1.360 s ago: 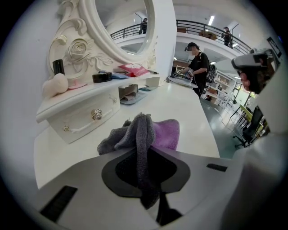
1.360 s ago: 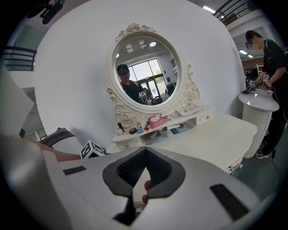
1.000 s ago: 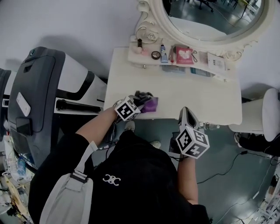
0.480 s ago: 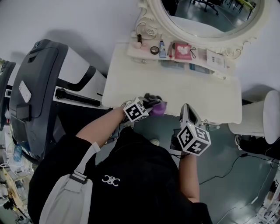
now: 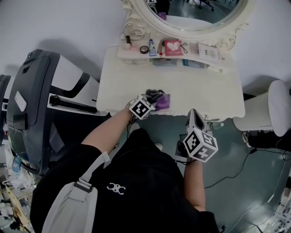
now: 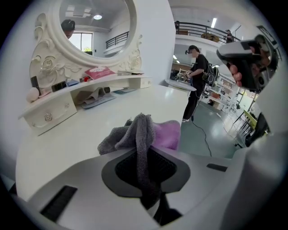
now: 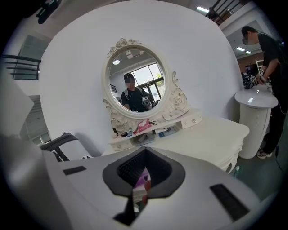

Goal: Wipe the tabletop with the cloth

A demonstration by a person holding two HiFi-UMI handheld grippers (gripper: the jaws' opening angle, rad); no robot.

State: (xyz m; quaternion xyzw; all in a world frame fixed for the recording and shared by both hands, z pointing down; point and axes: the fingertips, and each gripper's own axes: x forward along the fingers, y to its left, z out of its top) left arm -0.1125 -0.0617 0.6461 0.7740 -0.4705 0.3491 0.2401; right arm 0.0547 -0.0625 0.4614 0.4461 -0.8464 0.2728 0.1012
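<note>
A grey and purple cloth (image 5: 160,98) lies bunched on the white tabletop (image 5: 204,93) near its front edge, left of the middle. My left gripper (image 5: 152,102) is shut on the cloth. In the left gripper view a grey fold of the cloth (image 6: 140,134) runs down between the jaws, and the purple part spreads on the tabletop (image 6: 81,134) behind. My right gripper (image 5: 193,114) hangs off the table's front edge, to the right of the cloth. Its jaws are shut with nothing in them (image 7: 141,182), and they point at the table (image 7: 211,134).
An oval mirror (image 5: 191,13) in an ornate white frame stands at the back, above a shelf of small cosmetics (image 5: 163,48). A grey machine (image 5: 32,100) stands to the left, a round white stand (image 5: 279,113) to the right. Cables (image 5: 236,168) cross the floor.
My left gripper has slid the cloth rightward along the table's front edge. The right gripper has stayed in place, shut.
</note>
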